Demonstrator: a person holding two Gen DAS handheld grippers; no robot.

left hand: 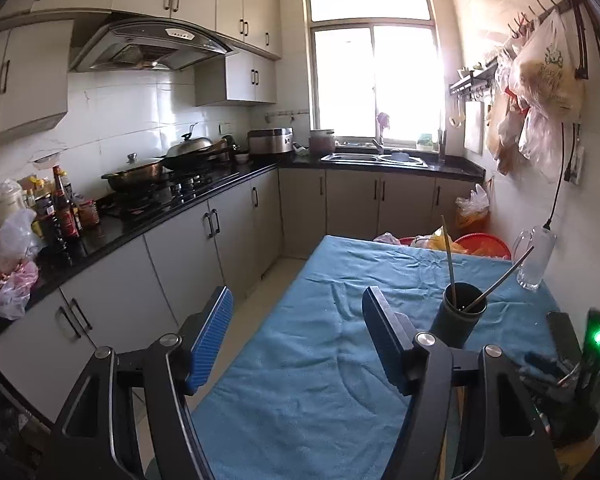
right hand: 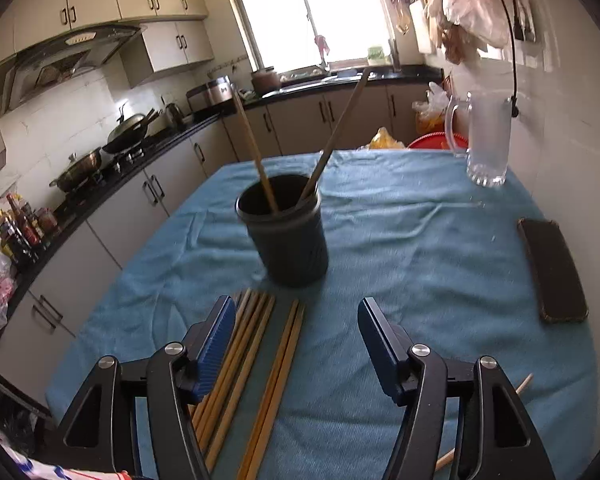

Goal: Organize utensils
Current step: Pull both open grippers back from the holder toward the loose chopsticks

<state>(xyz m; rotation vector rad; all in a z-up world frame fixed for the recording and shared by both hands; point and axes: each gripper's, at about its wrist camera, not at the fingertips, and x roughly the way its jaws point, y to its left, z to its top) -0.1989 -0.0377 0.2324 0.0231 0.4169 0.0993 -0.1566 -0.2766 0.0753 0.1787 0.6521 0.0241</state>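
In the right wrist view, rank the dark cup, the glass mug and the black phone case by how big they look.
1. dark cup, biggest in the picture.
2. glass mug and black phone case look about alike; the mug stands farther off, so I won't rank those two.

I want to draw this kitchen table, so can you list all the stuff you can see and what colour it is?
cloth: one, blue, covering the table
utensil cup: one, dark, standing mid-table
chopsticks in the cup: two, brownish, leaning apart
loose chopsticks: a bunch, exact count unclear, tan, lying on the cloth near the right claw
glass mug: one, clear, far right side of the table by the wall
flat case: one, dark, right edge of the table
pans: two, metal, on the stove
bottles: several, dark, on the black counter
left claw: blue pads, open, empty
right claw: blue pads, open, over the loose chopsticks
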